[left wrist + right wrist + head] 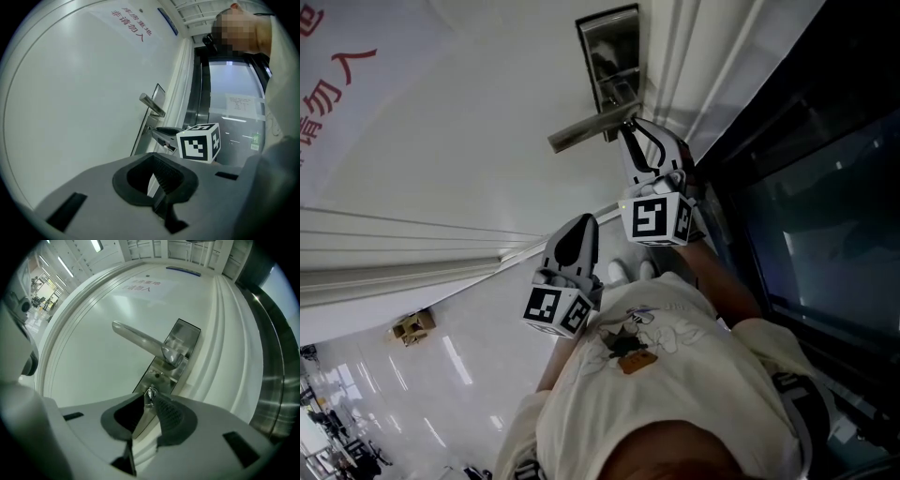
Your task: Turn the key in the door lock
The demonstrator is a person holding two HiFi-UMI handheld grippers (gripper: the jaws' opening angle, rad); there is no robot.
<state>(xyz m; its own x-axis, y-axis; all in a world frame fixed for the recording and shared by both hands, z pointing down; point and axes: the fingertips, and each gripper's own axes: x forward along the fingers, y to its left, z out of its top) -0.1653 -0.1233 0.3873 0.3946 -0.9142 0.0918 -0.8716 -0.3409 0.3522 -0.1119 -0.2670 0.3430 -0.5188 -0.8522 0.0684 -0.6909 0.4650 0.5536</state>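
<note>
Your right gripper (pixel 150 400) had its ribbed pads pinched on the small metal key (pixel 150 393), which sat in the steel lock plate (pixel 159 376) below the lever handle (pixel 140 339). Your left gripper (pixel 154 161) hung closed and empty, back from the smooth white door (pixel 89 357) with its ridged frame (pixel 220 348).

Count: 1 door (pixel 487 122), 1 lock plate (pixel 171 359), 1 lever handle (pixel 140 338), 1 key (pixel 150 393). 2 grippers: left gripper (pixel 157 176), right gripper (pixel 149 401). 2 marker cubes (pixel 555 309) (pixel 658 218), one per gripper. 1 sign (pixel 131 30) with red characters, 1 blue plate (pixel 168 21). 1 paper notice (pixel 239 103) on the glass. Floor: 1 box (pixel 412 325), probably cardboard, small and blurry.
</note>
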